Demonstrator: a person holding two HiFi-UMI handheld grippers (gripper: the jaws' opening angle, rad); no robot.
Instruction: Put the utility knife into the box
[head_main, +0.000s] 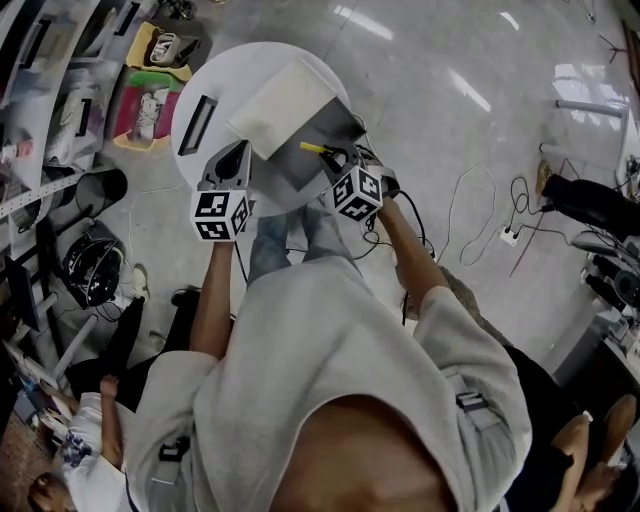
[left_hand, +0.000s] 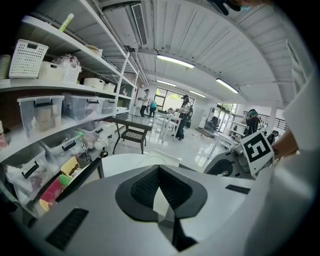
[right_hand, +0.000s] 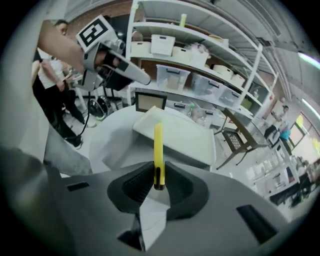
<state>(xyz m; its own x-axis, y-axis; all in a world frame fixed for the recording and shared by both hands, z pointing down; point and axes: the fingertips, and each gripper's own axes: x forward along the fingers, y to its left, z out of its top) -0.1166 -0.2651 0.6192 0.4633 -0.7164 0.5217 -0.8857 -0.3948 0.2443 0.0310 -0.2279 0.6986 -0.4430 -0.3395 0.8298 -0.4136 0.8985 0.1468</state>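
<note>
- I get the head view from above the person's shoulders, looking steeply down on the round surface (head_main: 225, 75) from middling range.
- The left gripper view rides low behind its jaws, facing level across that surface toward the shelves (left_hand: 60, 85).
- The right gripper view faces likewise, tilted down a little more.
- All three share the surface and box (head_main: 285, 100).

One round white tabletop (head_main: 228, 68). One open box (head_main: 325, 128) on it. One yellow utility knife (head_main: 318, 149). One dark-framed flat panel (head_main: 197, 123). Two claws: left claw (head_main: 240, 152) and right claw (head_main: 341, 158). Two marker cubes, one per claw: left cube (head_main: 220, 214), right cube (head_main: 357, 193).
</note>
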